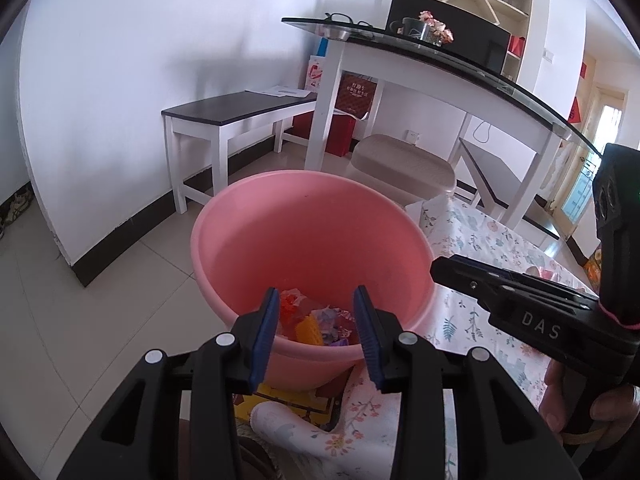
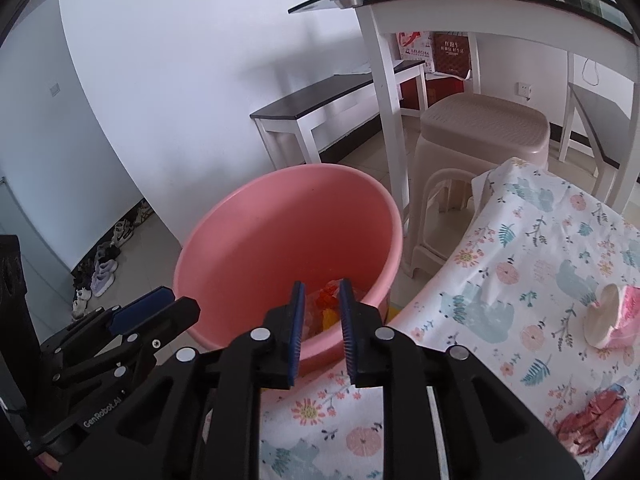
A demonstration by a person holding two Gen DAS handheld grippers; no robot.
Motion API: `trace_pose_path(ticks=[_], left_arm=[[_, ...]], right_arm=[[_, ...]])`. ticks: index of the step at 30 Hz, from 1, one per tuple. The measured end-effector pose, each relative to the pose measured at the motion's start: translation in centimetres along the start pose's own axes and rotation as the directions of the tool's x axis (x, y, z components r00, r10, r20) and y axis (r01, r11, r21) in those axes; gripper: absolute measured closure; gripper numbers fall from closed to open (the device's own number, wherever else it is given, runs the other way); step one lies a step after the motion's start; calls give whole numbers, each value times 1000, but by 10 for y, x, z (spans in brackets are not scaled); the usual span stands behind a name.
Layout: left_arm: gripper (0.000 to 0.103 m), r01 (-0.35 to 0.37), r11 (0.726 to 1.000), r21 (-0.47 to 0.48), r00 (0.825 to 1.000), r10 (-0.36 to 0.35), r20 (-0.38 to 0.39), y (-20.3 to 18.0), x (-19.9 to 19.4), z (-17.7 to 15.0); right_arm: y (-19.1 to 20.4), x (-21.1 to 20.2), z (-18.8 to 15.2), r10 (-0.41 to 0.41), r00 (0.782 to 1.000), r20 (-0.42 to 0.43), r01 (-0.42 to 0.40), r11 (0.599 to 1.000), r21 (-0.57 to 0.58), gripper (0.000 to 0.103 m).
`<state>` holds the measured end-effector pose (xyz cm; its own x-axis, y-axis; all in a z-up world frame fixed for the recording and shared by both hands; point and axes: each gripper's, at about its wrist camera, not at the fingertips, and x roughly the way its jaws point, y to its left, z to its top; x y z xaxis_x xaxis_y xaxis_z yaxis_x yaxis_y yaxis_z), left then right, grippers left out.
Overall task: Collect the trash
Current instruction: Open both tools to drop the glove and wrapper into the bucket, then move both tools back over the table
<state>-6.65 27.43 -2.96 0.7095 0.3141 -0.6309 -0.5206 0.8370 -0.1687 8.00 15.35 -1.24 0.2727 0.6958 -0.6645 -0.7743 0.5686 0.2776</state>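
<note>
Both sets of jaws stand spread and empty over the near rim of the pink basin [image 2: 280, 240], where wrappers [image 2: 326, 304] already lie. The next trash, a paper cup [image 2: 606, 318], lies on its side on the tabletop [image 2: 520, 248] at about three o'clock from the right gripper [image 2: 322, 332], the nearer one; its mouth faces nine o'clock, long axis left-right. The left gripper [image 1: 316, 336] is farther off.

A floral tablecloth [image 2: 532, 280] covers the table; on it lie a tipped paper cup [image 2: 610, 316] and a crumpled red wrapper [image 2: 592, 420]
</note>
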Motion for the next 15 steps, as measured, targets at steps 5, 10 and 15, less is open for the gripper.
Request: trace_pose_path(ticks=[5,10,15], left_arm=[[66,16,1000,22,1000,-16,0,-12,-4,0],[66,40,998,54,999,-40,-10,-28,-6,-5],[66,62,994,89,998,-60,-30,-46,-5,-13]], right_arm=[[-1,-20,-11,-14,1000,15,14,1000,-11,85],[-11,-41,-27,-42,999,22,42,999,-4,85],[-30,-58,-43,-69,997,19,68,997,43,85]])
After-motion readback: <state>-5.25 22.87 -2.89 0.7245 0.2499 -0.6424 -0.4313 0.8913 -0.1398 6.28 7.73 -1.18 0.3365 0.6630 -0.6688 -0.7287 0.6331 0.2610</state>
